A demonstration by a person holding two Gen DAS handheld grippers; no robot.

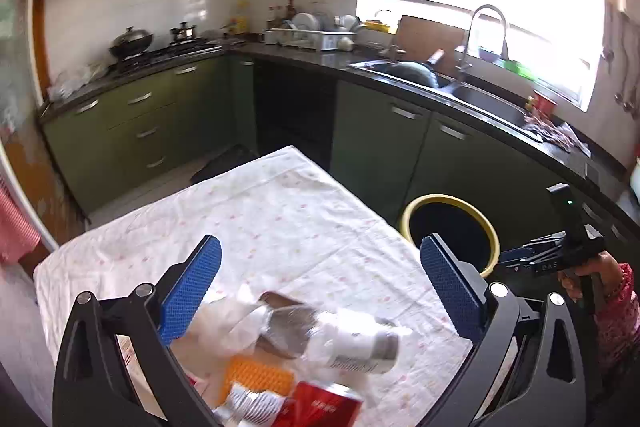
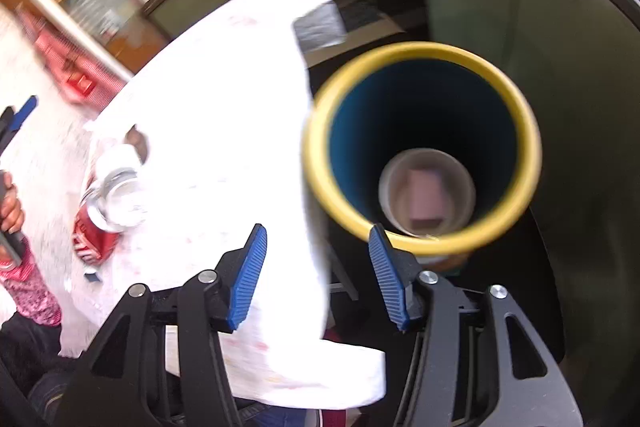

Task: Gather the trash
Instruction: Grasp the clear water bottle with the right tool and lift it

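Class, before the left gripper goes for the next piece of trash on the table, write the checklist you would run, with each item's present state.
1. Left gripper open, nothing held: ok.
2. Plastic bottle lies between its fingers: ok.
3. Red can beside the bottle, may get in the way: cannot tell.
4. Right gripper open, nothing held: ok.
5. Yellow-rimmed bin open, room inside: ok.
6. Bin beside the table, within reach: cannot tell.

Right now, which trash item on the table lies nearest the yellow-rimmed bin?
The clear plastic bottle, on its side; the red can and orange wrapper lie farther from the bin.
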